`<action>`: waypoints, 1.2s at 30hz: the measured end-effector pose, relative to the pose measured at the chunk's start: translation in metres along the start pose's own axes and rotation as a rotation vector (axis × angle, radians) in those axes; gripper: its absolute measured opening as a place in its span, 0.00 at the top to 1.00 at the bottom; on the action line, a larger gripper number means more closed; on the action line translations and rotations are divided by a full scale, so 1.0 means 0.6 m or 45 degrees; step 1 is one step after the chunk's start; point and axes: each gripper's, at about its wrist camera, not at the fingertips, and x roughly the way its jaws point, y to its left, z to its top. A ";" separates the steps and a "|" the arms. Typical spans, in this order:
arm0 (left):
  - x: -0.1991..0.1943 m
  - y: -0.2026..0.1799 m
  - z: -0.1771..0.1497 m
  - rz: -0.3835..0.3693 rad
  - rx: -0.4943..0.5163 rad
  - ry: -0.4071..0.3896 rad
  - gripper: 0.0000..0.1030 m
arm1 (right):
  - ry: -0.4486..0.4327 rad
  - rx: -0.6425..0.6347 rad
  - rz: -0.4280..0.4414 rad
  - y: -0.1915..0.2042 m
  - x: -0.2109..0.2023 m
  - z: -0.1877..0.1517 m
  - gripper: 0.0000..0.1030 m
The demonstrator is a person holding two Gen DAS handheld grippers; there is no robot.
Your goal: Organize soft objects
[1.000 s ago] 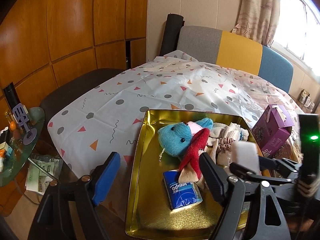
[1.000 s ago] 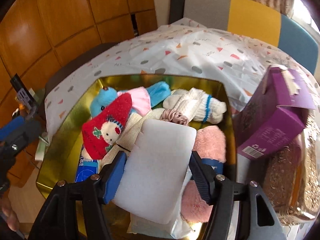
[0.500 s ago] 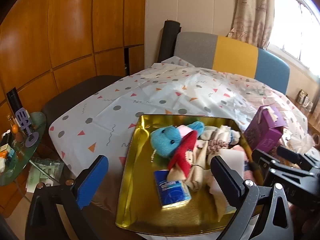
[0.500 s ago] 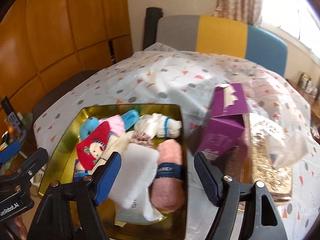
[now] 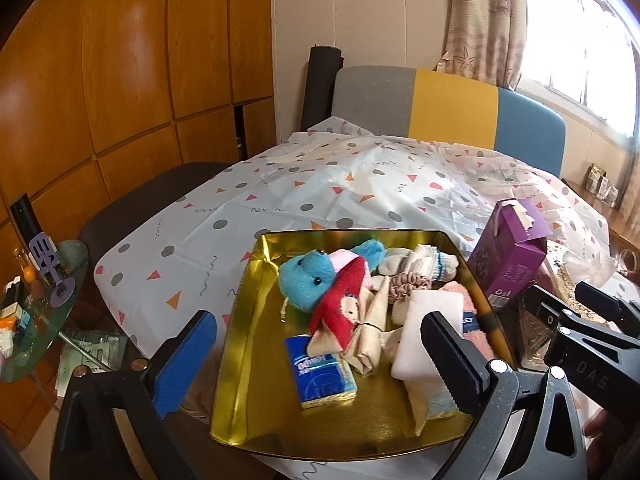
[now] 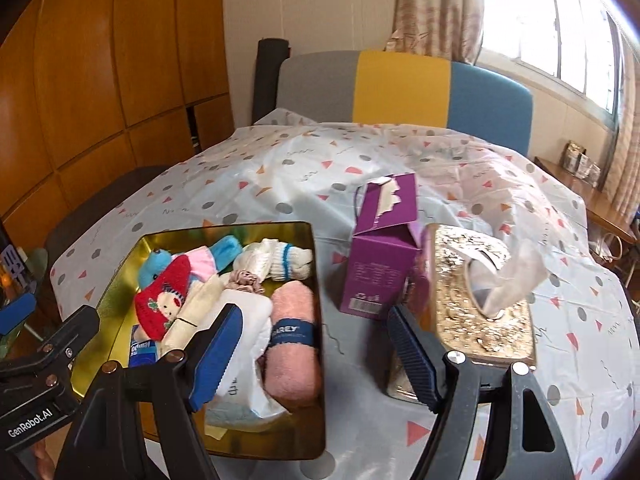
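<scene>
A gold tray [image 5: 248, 320] [image 6: 120, 280] near the table's front edge holds a blue plush [image 5: 304, 276], a red stocking [image 5: 340, 300], a blue tissue pack [image 5: 320, 372], white socks [image 6: 280, 260], a white sponge [image 6: 248, 308] and a rolled pink towel [image 6: 294, 344]. My left gripper [image 5: 320, 356] hangs open above the tray's near end, empty. Above the tray's right edge my right gripper [image 6: 316, 354] is open too, with nothing between its pads. The sponge lies free in the tray beside the towel.
A purple carton [image 6: 384, 248] and a gold tissue box [image 6: 476, 292] stand right of the tray. The patterned tablecloth [image 6: 300, 168] covers the table. A grey, yellow and blue chair back [image 5: 440, 108] is behind. A glass side table [image 5: 40, 312] sits far left.
The right gripper let go of the white sponge, which now lies in the tray, and drew back and up. The left gripper opened wider and pulled back from the tray.
</scene>
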 end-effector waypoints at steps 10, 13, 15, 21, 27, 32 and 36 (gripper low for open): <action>-0.010 -0.005 0.001 0.004 -0.023 -0.039 0.00 | -0.004 0.054 -0.037 -0.030 -0.007 -0.009 0.26; -0.012 -0.010 0.000 0.022 -0.008 -0.048 0.00 | 0.000 0.055 -0.037 -0.032 -0.006 -0.011 0.26; -0.014 -0.011 0.000 0.023 -0.009 -0.051 0.00 | -0.002 0.053 -0.037 -0.032 -0.006 -0.012 0.26; -0.015 -0.013 -0.001 0.043 -0.011 -0.054 0.00 | -0.008 0.060 -0.036 -0.033 -0.007 -0.013 0.26; -0.015 -0.015 -0.003 0.037 -0.010 -0.049 0.00 | -0.003 0.066 -0.034 -0.034 -0.006 -0.015 0.26; -0.016 -0.015 -0.004 0.035 -0.014 -0.047 0.00 | 0.003 0.070 -0.029 -0.034 -0.005 -0.017 0.26; -0.017 -0.014 -0.004 0.036 -0.012 -0.049 0.00 | 0.003 0.069 -0.027 -0.035 -0.006 -0.017 0.26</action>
